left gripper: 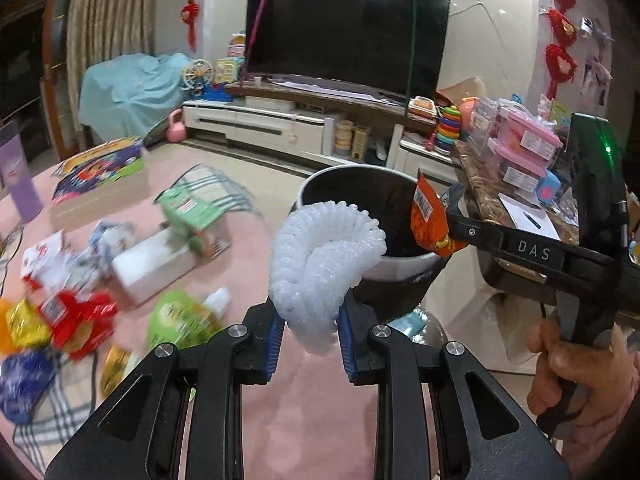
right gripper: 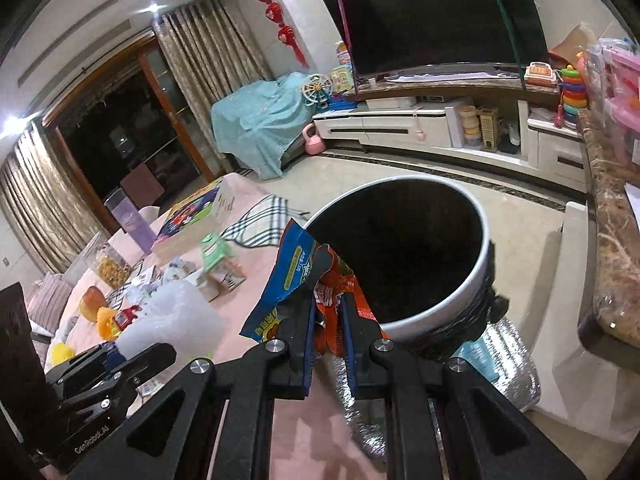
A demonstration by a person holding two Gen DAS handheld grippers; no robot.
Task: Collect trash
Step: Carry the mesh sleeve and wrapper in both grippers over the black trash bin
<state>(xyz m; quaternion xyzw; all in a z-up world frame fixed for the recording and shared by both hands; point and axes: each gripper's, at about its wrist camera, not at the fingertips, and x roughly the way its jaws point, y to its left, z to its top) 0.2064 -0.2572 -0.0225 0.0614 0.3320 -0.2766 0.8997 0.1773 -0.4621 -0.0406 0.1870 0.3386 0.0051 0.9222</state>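
Both tongs carry trash to the bin (left gripper: 362, 184): left tongs (left gripper: 311, 330) pinch a foam net (left gripper: 320, 256) at its rim, right tongs (right gripper: 327, 322) clamp wrappers (right gripper: 304, 276) near it, while many packets (left gripper: 76, 316) litter the worktop (left gripper: 248, 220).

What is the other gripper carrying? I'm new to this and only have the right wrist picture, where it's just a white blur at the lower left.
Observer: The left gripper is shut on a white foam net sleeve, folded over between its blue pads.
Operator: Is it near the bin?
Observer: Yes. In the left wrist view the foam hangs just in front of the near rim of the trash bin.
Operator: And my snack wrapper, from that side?
Observer: The right gripper holds the orange wrapper over the bin's right rim.
Operator: Who holds my gripper?
Observer: A person's hand grips its handle.
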